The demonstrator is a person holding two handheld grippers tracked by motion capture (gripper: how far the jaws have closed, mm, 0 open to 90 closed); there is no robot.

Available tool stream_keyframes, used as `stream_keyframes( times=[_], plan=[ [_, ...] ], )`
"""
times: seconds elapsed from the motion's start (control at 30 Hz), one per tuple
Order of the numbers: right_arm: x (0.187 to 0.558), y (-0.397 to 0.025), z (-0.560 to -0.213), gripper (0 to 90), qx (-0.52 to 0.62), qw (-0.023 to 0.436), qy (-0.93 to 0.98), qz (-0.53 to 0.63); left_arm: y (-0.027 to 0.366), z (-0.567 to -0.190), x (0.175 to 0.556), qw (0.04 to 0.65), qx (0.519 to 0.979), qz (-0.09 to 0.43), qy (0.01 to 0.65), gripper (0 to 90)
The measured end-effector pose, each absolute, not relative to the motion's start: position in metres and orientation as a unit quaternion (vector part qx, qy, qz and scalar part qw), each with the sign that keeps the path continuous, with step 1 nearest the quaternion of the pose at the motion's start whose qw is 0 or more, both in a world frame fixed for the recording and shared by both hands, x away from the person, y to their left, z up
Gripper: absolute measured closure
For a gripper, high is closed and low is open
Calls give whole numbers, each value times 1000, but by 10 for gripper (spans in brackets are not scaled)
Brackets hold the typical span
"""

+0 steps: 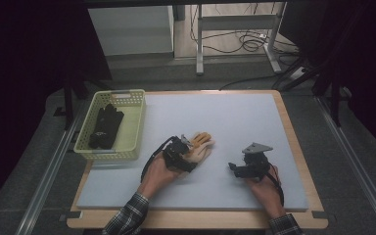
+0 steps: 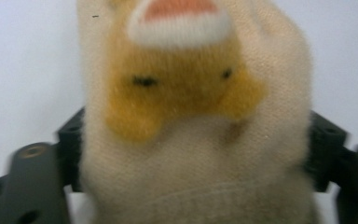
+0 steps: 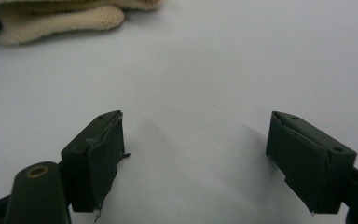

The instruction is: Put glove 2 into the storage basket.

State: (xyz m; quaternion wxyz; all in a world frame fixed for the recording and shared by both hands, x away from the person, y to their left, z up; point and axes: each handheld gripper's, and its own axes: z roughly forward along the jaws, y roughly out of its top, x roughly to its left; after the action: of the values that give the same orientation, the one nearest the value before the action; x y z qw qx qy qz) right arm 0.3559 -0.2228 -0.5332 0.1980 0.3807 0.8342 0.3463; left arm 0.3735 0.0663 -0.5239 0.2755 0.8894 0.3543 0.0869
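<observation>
The cream and orange glove [image 1: 199, 146] lies flat on the white mat, a little left of the frame's centre in the high view, its fingers pointing toward the upper right. The left tool [image 1: 180, 152] sits over its cuff end; in the left gripper view the knit fabric [image 2: 193, 140] bulges between the two jaws, which press it from both sides — the glove looks gripped, though not yet lifted. The right tool [image 1: 248, 166] rests on the mat at lower right of centre, jaws spread wide with bare mat between them [image 3: 193, 154].

The step in hand seems to be the pickup. A black glove [image 1: 105, 126] already lies in the yellow basket [image 1: 136, 128] at upper left, so the next move likely calls for lifting this one clear and carrying it leftward over the basket's rim — keeping the limp fingers from dragging or catching there.
</observation>
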Motion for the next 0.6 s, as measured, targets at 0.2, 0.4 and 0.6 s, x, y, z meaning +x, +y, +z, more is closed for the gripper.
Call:
stream_keyframes(
  times=[0.2,0.4,0.6],
  plan=[
    [356,-223,-533,189,381,198,834,346,64,-520,366,274,890,85,353,521],
    [356,-223,-533,189,381,198,834,346,66,-516,368,275,888,76,362,618],
    [356,-223,-533,189,380,198,834,346,74,-503,374,287,877,90,375,615]
  ],
)
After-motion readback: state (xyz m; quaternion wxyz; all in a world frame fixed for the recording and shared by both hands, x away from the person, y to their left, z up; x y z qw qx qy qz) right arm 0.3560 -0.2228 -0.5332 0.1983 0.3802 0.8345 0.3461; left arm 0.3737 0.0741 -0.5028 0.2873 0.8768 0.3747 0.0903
